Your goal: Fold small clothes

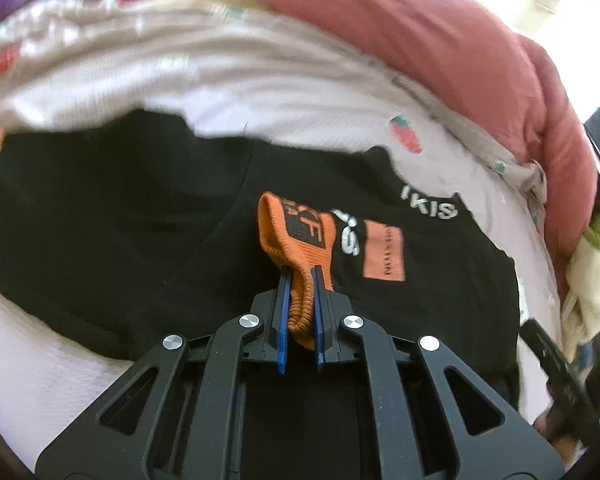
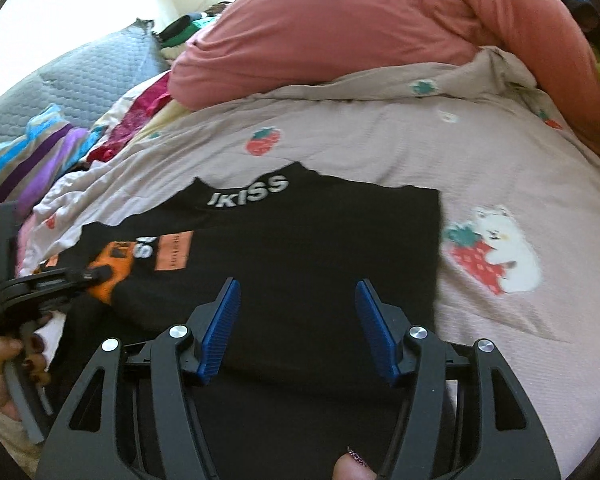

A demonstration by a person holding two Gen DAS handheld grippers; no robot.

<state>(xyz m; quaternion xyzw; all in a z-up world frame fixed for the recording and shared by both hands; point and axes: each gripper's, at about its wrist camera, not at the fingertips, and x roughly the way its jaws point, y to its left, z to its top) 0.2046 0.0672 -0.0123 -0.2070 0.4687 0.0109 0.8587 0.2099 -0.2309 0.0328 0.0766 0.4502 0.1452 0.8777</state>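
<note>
Left side: the left tool (image 2: 96, 274) is clamped on an orange cuff (image 1: 296, 240) of the black garment (image 2: 300, 232), the ribbed orange knit bunched between its blue pads (image 1: 283, 320). The cuff carries a black block with orange letters; only "F" reads with any certainty. In the right wrist view a hand (image 2: 4, 364) with dark-painted nails grips the left tool's handle at the frame's left edge.

Centre: the garment lies spread on the bed, on a pale pink quilt (image 2: 500, 152) printed with strawberries. White lettering near its far edge reads "IKISS" in the right wrist view, and "KIS" in the left wrist view. An orange patch (image 1: 384, 251) beside the cuff bears small dark text, too fine to read. Further white letters beside it are partly covered; "S" is visible.

Right side: the right tool (image 2: 298, 330) hangs over the garment with its blue pads spread wide and nothing between them. A fingertip (image 2: 352, 466) with glitter polish shows at the bottom edge. A white-cat-and-strawberry print (image 2: 496, 252) lies on the quilt just beyond the garment's right edge.

Behind: a coral duvet (image 2: 340, 28) is heaped across the far side; coloured clothes (image 2: 40, 144) pile at far left.
</note>
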